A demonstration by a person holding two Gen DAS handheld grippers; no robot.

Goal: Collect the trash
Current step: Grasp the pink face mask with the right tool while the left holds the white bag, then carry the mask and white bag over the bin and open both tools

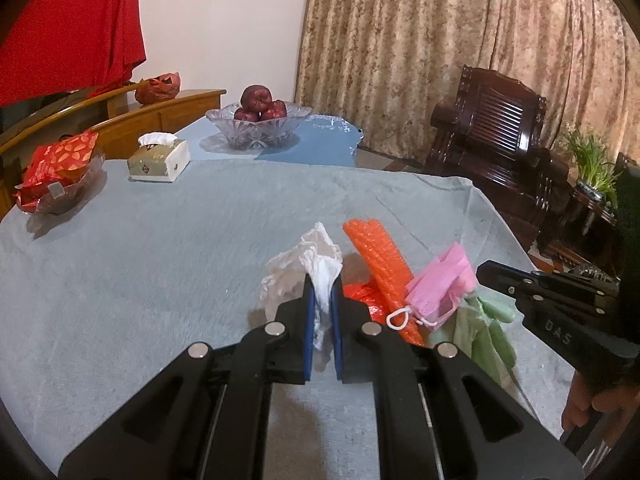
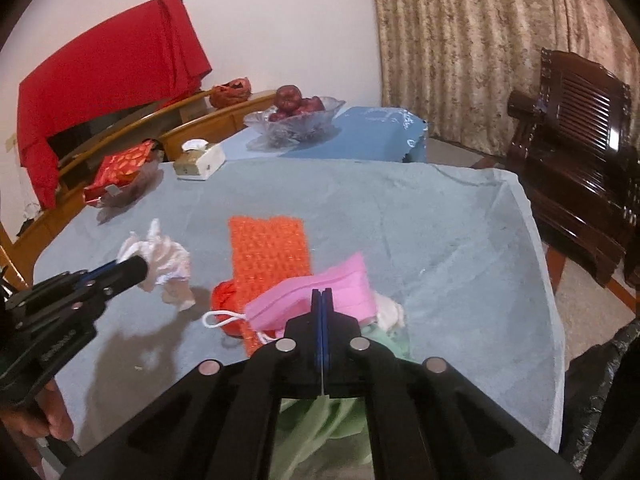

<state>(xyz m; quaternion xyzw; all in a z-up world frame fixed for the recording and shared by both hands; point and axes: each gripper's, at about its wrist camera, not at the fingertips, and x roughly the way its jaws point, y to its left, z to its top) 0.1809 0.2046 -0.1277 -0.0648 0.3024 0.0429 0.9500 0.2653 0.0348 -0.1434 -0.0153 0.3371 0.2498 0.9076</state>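
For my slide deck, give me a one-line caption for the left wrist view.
Left gripper pinches a crumpled white tissue beside the pink face mask on the blue-grey tablecloth.

Bare table spreads wide between the trash pile and the tissue box; fruit bowl stands farther back.

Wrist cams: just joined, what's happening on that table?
A person is collecting trash with two handheld grippers. The left gripper has its jaws closed on a crumpled white tissue. The right gripper has its jaws shut, apparently pinching the pink face mask. That mask lies on an orange bubble-wrap strip, with a green glove beside them. All of it sits on the grey-blue tablecloth. A black trash bag shows at the right edge.
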